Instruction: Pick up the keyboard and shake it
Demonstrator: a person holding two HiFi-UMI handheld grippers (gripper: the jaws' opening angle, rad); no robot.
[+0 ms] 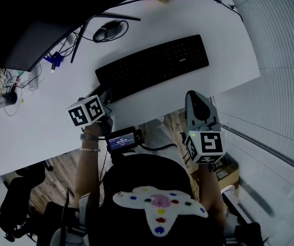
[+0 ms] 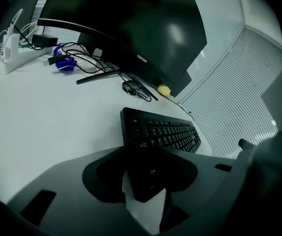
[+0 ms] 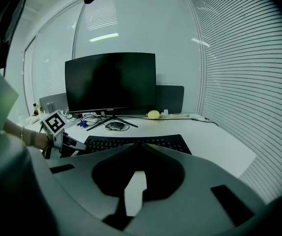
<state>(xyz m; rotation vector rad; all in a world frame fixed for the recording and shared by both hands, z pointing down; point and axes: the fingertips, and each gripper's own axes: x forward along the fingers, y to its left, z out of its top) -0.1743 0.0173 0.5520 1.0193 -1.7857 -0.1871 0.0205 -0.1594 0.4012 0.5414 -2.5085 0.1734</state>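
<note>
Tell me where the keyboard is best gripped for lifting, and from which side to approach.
Probably its left end, coming in from the person's side of the desk. The keyboard is a long, thin slab lying flat, so only its edges fit between jaws. The left gripper has its jaws apart around the near-left corner; the shut right gripper hangs back from the desk.
</note>
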